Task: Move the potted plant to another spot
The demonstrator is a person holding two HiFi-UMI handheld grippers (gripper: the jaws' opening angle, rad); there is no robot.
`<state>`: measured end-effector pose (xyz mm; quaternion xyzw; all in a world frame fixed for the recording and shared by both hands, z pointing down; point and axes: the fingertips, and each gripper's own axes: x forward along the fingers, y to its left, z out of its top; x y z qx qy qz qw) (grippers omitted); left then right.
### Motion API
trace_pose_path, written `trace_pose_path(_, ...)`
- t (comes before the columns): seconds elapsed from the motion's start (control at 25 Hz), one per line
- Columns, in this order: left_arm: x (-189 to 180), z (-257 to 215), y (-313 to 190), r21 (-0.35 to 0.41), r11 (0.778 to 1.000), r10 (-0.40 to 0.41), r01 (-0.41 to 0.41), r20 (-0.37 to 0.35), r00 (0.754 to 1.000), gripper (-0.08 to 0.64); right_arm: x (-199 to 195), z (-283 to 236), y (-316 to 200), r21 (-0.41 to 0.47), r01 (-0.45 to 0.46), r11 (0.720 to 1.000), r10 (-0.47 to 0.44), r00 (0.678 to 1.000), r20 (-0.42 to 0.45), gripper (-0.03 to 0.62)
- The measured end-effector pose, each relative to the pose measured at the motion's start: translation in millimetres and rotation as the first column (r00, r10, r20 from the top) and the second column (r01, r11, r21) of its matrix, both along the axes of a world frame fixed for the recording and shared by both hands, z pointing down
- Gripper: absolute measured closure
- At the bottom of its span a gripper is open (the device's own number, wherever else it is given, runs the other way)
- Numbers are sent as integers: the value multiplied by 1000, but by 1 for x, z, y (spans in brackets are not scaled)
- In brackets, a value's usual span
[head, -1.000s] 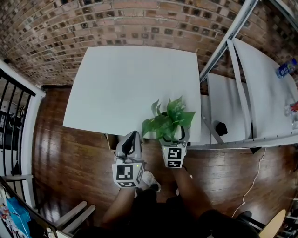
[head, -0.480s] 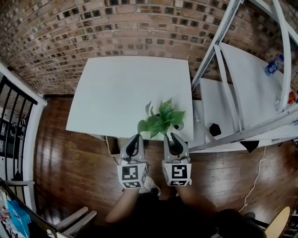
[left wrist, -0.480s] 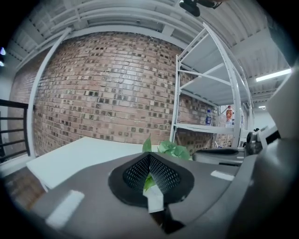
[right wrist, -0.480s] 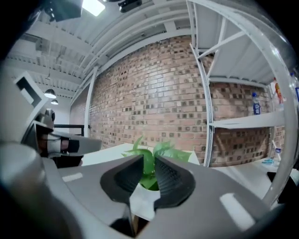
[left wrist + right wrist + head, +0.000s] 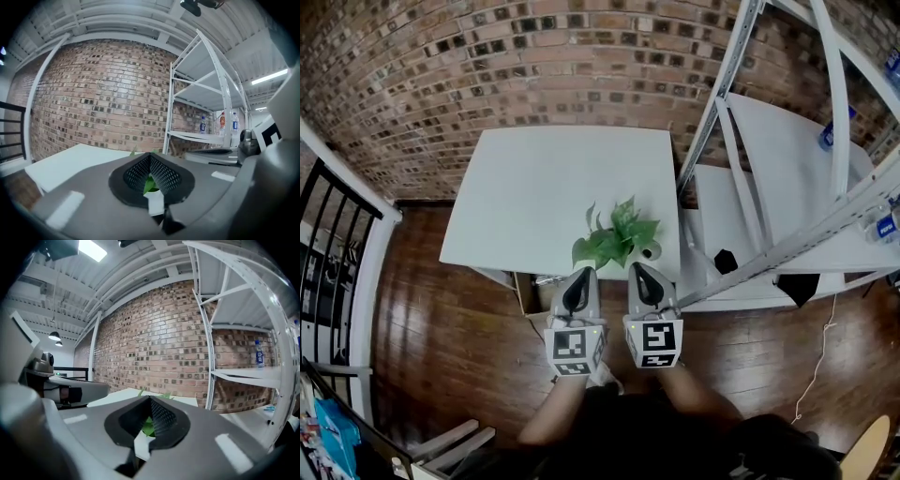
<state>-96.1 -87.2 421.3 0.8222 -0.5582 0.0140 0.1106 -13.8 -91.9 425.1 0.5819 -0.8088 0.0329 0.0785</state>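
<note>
A: Item one, head view?
B: On my head, high, steeply down over the white table (image 5: 544, 187).
A: Items two, three?
B: On my left gripper (image 5: 583, 274) and right gripper (image 5: 636, 269), close along my jaws, near level, facing the brick wall (image 5: 93, 103). Shared: table, wall, shelving rack (image 5: 778, 159).

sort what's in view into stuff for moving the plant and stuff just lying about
For the job: green leafy potted plant, white square table, left gripper, right gripper.
Lying about: white metal shelf rack, blue-labelled plastic bottle, small black object.
</note>
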Motion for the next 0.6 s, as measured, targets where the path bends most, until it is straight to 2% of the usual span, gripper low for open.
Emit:
trace_pose_path(0.2,8,-6,-1,23,1000,13,-14,17,1000,543,0,-5,2,7,7,1000,-7,1000,-3,591)
trace_pose_path(0.4,13,-5,-2,2,999,37,-37,33,999,543,3,-7,1,8,-4,1000,4,1000,9,591)
trace_pose_path(0.6,11,-5,-7,17,999,34,-35,43,998,543,1,-6,-2,6,-6,1000,6,1000,10,591)
